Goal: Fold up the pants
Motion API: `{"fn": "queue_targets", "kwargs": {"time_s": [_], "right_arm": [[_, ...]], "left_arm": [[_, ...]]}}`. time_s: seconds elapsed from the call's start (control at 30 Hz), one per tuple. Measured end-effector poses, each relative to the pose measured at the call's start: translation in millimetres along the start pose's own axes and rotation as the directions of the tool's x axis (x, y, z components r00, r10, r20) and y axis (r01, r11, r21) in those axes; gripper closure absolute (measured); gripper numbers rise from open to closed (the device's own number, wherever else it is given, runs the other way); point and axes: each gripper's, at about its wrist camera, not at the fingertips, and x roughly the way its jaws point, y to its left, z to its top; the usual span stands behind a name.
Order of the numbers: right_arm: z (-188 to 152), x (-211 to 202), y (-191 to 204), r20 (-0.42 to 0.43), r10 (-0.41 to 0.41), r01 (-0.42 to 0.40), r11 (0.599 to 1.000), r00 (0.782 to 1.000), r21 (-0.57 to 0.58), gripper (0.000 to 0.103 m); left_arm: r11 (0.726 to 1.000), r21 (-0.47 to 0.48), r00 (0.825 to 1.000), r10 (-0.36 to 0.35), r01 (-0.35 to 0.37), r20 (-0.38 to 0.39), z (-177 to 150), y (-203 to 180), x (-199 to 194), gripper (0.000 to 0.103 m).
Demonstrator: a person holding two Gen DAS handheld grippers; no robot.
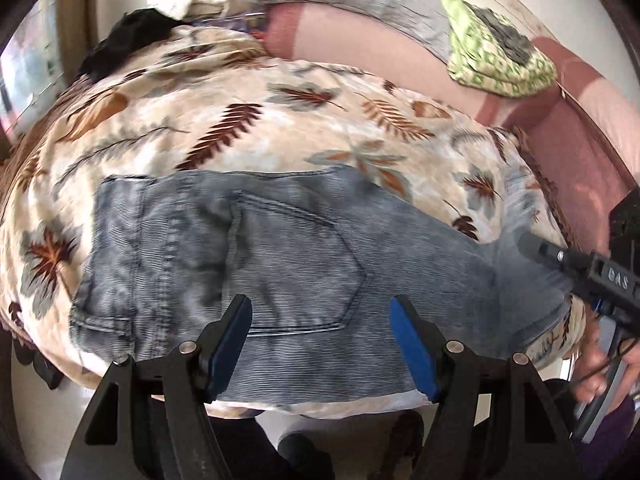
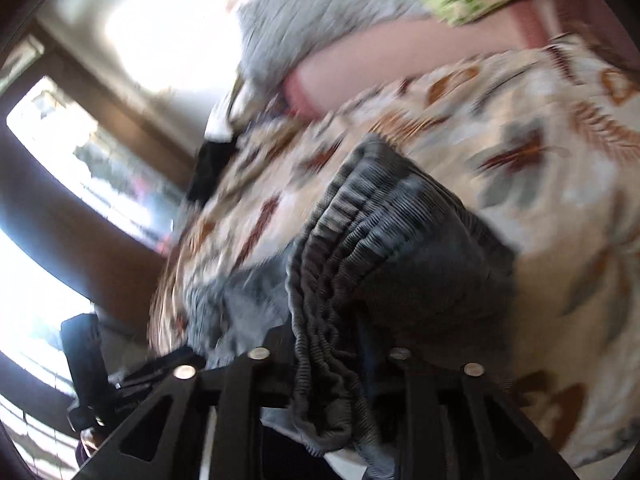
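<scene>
Black left gripper [image 1: 322, 346] — blue pads [image 1: 414, 354], silver screws [image 1: 453, 346].

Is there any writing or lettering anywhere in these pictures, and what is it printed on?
"DAS": raised letters on the black body of the right claw, seen at the right edge of the left wrist view; the first letter is soft and could be otherwise.
Nothing else is readable: the jeans and the leaf-print bedcover show no text, and the right wrist view is blurred.
</scene>
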Motion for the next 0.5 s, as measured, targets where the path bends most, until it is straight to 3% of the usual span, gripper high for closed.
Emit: {"fn": "queue_targets", "kwargs": {"time_s": [0.03,0.07,0.23,0.4,0.5], "right_arm": [[-3,12,6,-0.031,0.039,-0.039,0.999,0.999,0.003,0.044],[-6,17,8,-0.041,0.071,-0.070,0.997,0.997,0.013,0.036],[-7,8,-4,0.037,0.141,-0.143,0.988,0.989,0.061,0.036],[-16,-22,-59,0.105,0.049,-0.068,0.981,0.993,0.180,0.036],[-29,-33,-92,0.118,0.040,-0.068,0.967,0.992,0.244,0.036]], "left_arm": [[1.000,-0.006,1.000,0.007,-0.007,0.000,-1,4,0,0.031],[1.000,-0.010,1.000,0.012,-0.012,-0.004,-2,7,0,0.031],[1.000,-0.004,1.000,0.007,-0.007,-0.016,-6,8,5,0.031],[0.996,0.070,0.996,-0.055,0.059,-0.067,-11,-28,24,0.031],[0.988,0.141,0.995,-0.057,0.068,-0.082,-17,-57,34,0.031]]}}
